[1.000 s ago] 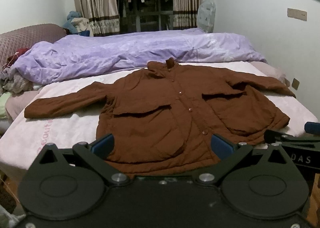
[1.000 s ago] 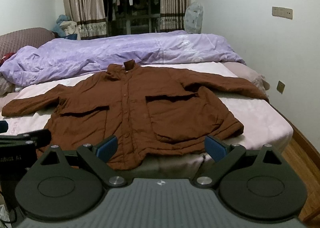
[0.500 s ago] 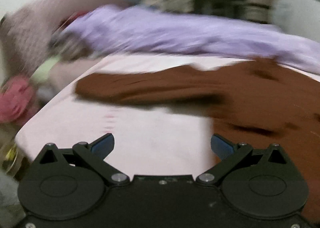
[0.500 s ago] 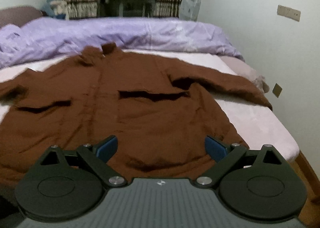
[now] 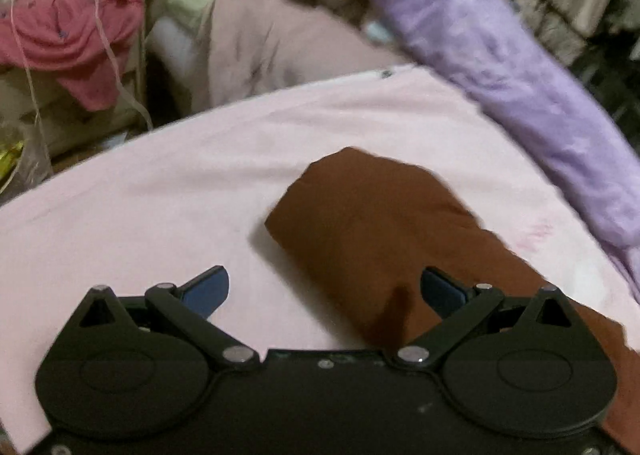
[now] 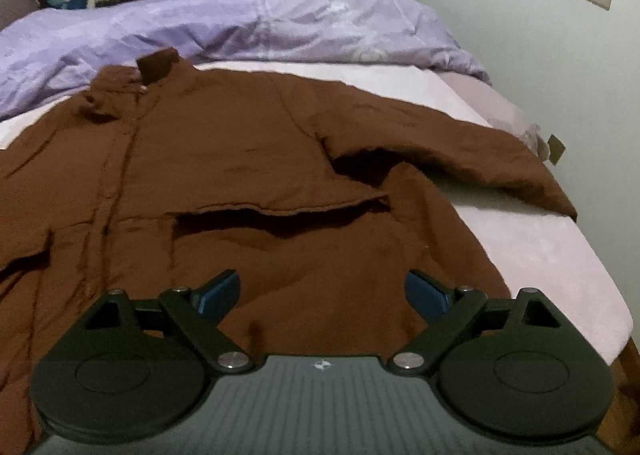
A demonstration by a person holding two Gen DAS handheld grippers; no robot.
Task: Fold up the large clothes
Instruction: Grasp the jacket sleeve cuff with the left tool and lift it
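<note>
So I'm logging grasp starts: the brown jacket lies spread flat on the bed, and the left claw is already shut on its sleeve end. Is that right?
Not quite. The left claw is open, its jaws spread apart with the sleeve end lying between and ahead of them, ungripped, as the left wrist view shows. The brown jacket does lie spread flat on the bed.

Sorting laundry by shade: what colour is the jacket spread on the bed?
Dark brown, all over. The jacket shows best in the right wrist view.
</note>
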